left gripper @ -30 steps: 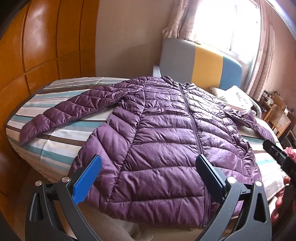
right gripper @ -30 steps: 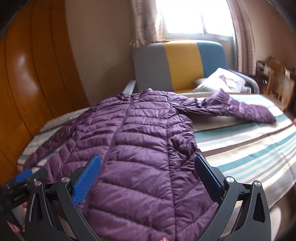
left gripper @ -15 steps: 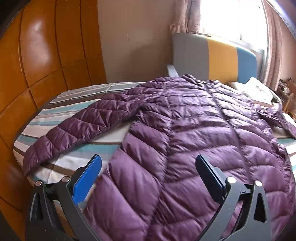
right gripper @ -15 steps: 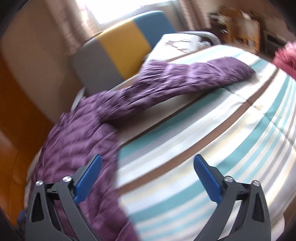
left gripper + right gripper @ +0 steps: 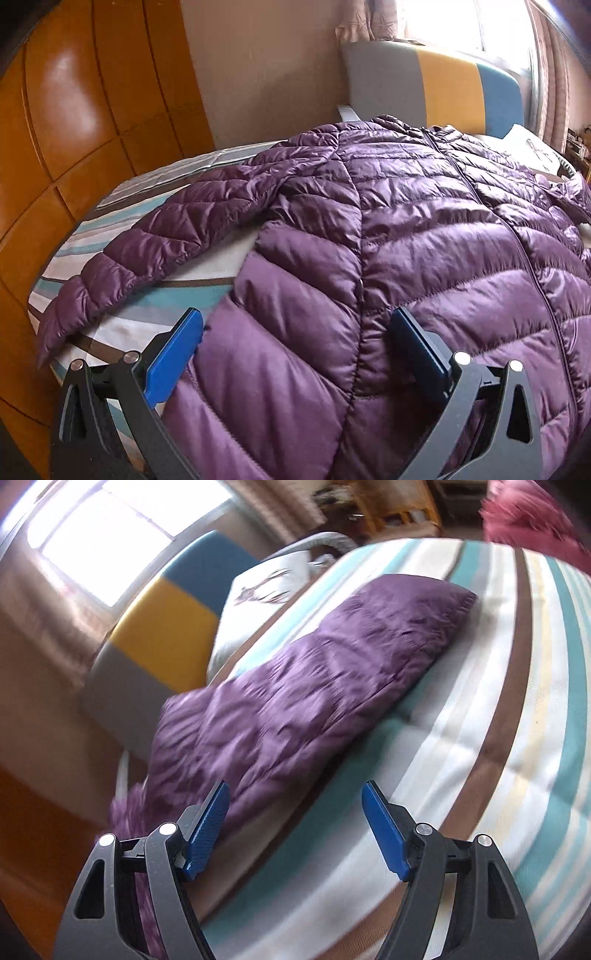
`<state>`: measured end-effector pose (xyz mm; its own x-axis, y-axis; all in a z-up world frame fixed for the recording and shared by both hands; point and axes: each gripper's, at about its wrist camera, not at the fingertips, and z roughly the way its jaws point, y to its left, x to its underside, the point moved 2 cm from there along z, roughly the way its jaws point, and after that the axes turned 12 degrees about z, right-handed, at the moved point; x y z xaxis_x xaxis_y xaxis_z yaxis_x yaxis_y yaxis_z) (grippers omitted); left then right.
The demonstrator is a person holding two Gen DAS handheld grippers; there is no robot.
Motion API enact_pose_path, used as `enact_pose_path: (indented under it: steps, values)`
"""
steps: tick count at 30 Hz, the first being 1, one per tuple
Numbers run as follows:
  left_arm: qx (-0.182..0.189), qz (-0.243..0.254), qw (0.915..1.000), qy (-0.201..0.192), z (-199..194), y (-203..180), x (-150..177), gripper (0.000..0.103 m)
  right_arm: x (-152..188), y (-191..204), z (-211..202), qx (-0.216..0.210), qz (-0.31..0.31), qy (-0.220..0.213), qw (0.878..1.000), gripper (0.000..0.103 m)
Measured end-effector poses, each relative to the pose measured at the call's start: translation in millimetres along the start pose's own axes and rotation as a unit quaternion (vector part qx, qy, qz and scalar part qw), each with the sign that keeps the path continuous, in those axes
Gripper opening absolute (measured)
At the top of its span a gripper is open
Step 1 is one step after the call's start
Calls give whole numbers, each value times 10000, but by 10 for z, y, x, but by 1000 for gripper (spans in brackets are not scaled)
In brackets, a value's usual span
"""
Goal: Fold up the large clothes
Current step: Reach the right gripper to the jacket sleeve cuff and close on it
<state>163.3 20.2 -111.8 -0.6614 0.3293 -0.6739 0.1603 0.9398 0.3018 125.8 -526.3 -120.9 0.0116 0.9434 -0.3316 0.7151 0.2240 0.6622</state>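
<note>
The jacket's hem is running out of the left view's bottom edge, and the right view is smearing with blur. The left gripper (image 5: 295,345) is standing spread over the purple quilted jacket (image 5: 424,236), its side panel bulging up between the blue pads (image 5: 173,360); pressing cannot be told. The right gripper (image 5: 295,827) is closing, nothing between its pads, the sleeve (image 5: 314,686) lying just ahead on the striped bed (image 5: 498,775). Beyond, the headboard (image 5: 443,92) is standing.

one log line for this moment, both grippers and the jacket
jacket: flat on bed, unfolded | left gripper: open, over hem side | right gripper: closing, nothing between jaws, beside sleeve
</note>
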Motion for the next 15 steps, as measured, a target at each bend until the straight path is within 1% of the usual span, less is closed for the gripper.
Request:
enact_pose_path:
  steps: [1, 3, 5, 6, 8, 9, 10, 11, 13, 15]
  values:
    - [2, 23, 10000, -12, -9, -24, 8, 101, -75, -22, 27, -66, 151, -68, 9998, 74]
    - [17, 53, 10000, -25, -23, -55, 18, 101, -164, -45, 63, -46, 290, -169, 9994, 74]
    - [85, 47, 9999, -44, -46, -85, 43, 101, -261, -87, 114, -51, 466, -245, 9986, 64]
    - [98, 36, 9999, -52, -53, -97, 56, 101, -308, -121, 139, -82, 596, -268, 9978, 61]
    - [171, -19, 9998, -67, -64, -113, 85, 101, -375, -191, 166, -149, 855, -328, 9957, 50]
    - [202, -46, 9998, -67, -65, -115, 94, 101, -399, -218, 182, -173, 955, -344, 9947, 47]
    - [234, -82, 9997, -68, -68, -113, 100, 101, -432, -251, 205, -193, 1082, -357, 9933, 38]
    - [278, -114, 9995, -59, -69, -110, 101, 101, -460, -286, 234, -224, 1190, -334, 9921, 27]
    - [342, -166, 9993, -29, -69, -101, 98, 101, -484, -350, 276, -275, 1336, -252, 9903, 15]
    - [397, -220, 9990, 27, -69, -87, 76, 101, -510, -399, 252, -325, 1381, -285, 9895, 12]
